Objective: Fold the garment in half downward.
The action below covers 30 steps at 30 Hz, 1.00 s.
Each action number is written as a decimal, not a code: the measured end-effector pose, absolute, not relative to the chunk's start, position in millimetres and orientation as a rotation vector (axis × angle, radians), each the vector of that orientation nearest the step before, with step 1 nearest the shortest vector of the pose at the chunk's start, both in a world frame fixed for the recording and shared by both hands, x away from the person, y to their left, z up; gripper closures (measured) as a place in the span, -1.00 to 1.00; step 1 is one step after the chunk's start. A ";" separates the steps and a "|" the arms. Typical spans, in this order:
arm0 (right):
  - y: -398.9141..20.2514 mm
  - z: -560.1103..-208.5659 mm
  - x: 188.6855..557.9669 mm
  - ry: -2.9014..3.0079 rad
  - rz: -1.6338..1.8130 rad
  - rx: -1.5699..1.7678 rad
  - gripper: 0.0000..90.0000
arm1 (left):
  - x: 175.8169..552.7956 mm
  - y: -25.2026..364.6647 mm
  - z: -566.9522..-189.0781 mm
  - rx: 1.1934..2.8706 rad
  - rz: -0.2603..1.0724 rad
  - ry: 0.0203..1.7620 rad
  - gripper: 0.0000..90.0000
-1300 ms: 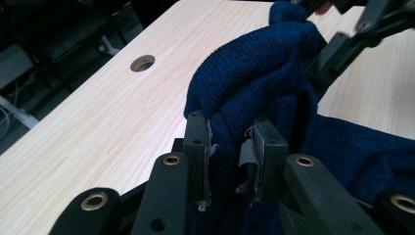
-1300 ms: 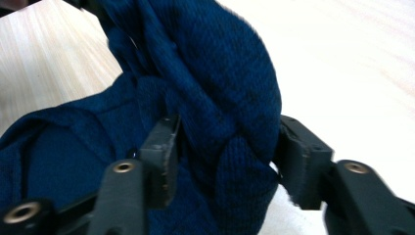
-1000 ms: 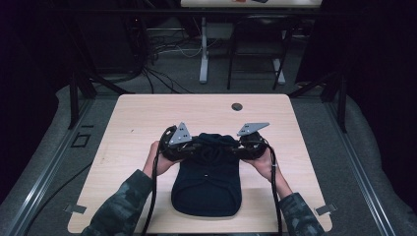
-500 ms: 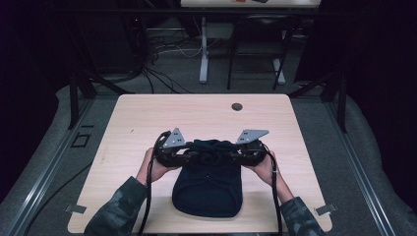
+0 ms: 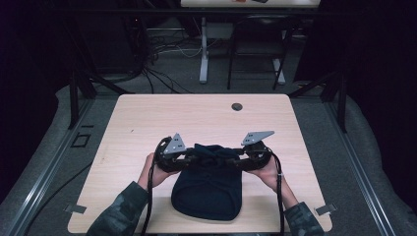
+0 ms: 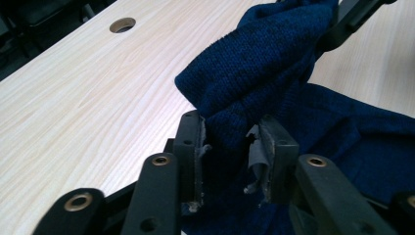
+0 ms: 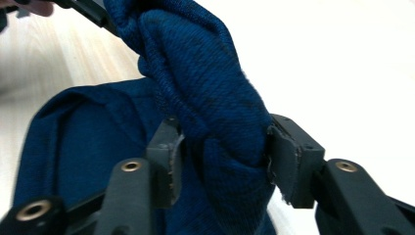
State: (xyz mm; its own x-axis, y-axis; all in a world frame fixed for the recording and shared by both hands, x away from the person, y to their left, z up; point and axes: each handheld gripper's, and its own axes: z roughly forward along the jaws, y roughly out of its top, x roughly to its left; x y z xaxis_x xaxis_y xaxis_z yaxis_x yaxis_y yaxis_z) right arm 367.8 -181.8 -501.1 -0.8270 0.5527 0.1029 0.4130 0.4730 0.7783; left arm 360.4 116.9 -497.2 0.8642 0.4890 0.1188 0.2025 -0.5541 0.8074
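Nearest to me, at the front edge of the worktop (image 5: 147, 118), my two sleeved forearms come in and the dark blue knit hat (image 5: 206, 189) lies flat between them, its rounded crown toward me and its open rim pointing away. I have the rim bunched up off the wood from both sides, which I take to be the way to fold or roll that edge without dragging the rest of the hat along. My left tongs (image 6: 227, 147) are pinched narrow on a thick fold of the rim; in the left gripper view the knit is squeezed tight between the two pads, and the jaws have just been closing in on it. My right tongs (image 7: 220, 152) sit around the matching bundle on the other side, and their jaws have just been opening; in the right gripper view the cloth fills the gap and touches both pads, so I judge the grip there as looser but not let go. Held this way, the two pinches keep the rim stretched level between my hands while the crown stays anchored by its own weight. Past the hat the pale wood is bare up to a small round hole (image 5: 237, 106) near the far edge, and beyond that the floor carries loose cables (image 5: 167, 46) and table legs (image 5: 203, 54).
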 end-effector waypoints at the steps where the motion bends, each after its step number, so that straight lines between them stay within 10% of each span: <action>1: -182.5 -501.4 366.7 2.558 1.282 0.844 0.11 | 359.2 117.1 -498.0 2.159 0.411 0.497 0.53; 11: -179.0 -503.3 347.3 2.587 1.253 0.780 0.38 | 348.4 123.1 -506.0 2.156 0.414 0.462 0.56; 30: -170.3 -516.0 325.8 2.648 1.201 0.760 0.26 | 330.3 133.7 -530.0 2.176 0.358 0.455 0.57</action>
